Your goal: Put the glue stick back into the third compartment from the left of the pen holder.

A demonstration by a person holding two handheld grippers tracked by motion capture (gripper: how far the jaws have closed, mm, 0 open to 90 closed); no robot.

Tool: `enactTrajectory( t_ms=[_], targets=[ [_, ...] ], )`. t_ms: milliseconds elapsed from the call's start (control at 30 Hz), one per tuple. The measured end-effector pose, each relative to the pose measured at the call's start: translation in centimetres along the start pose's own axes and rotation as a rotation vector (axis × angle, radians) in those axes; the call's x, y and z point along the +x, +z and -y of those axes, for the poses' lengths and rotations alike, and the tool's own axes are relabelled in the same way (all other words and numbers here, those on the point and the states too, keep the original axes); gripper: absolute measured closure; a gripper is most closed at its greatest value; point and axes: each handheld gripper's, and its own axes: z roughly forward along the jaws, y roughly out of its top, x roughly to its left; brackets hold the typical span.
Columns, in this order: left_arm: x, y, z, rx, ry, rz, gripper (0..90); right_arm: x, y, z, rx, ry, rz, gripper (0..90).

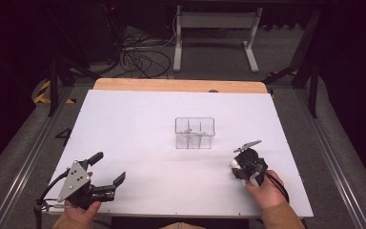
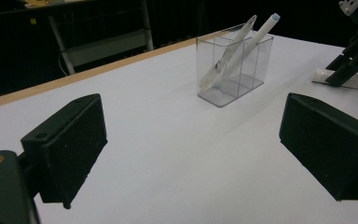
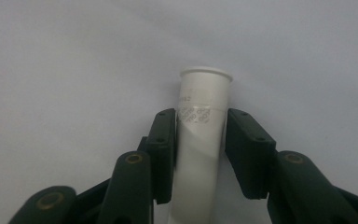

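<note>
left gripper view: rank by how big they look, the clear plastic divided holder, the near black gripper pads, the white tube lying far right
1. Black gripper pads, though nearness inflates them.
2. Clear plastic divided holder.
3. White tube, partly hidden.

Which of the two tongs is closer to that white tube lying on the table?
Right. The right tongs sit around the white tube, jaws against its sides. The left tongs rest open, far across the table.

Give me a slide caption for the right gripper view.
Right gripper closing on a white tube lying on the white table.
</note>
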Motion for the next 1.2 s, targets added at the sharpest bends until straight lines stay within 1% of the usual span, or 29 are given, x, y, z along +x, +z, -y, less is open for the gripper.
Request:
enactTrajectory(
  t_ms=[67,167,300,400,467,867,1033,1200],
  targets=[
    [0.02,-0.02,0.0,0.0,0.002,0.0,7.9,0.1,0.02,-0.02,0.005,0.006,0.007,65.4],
    [0.03,-0.03,0.0,-0.001,0.002,0.0,7.9,0.11,0.02,-0.04,0.013,0.02,0.003,66.6],
    [0.01,-0.06,-0.01,-0.001,0.003,-0.001,7.9,0.4,0.04,-0.12,0.023,0.013,0.025,67.3],
    [0.01,-0.06,0.0,-0.001,0.003,-0.001,7.9,0.26,0.06,-0.15,0.028,0.027,0.014,67.7],
    [0.01,-0.07,-0.01,-0.001,0.003,-0.002,7.9,0.29,0.06,-0.16,0.029,0.03,0.016,67.8],
    [0.0,-0.08,-0.01,0.0,0.004,-0.001,7.9,0.22,0.07,-0.1,0.025,0.026,0.011,68.2],
    [0.0,-0.1,-0.02,-0.002,0.001,-0.001,7.9,0.32,0.04,-0.1,0.024,0.016,0.018,68.3],
    [0.0,-0.09,-0.01,-0.001,0.002,-0.002,7.9,0.25,-0.01,-0.03,0.016,0.013,0.012,68.4]
  ],
)
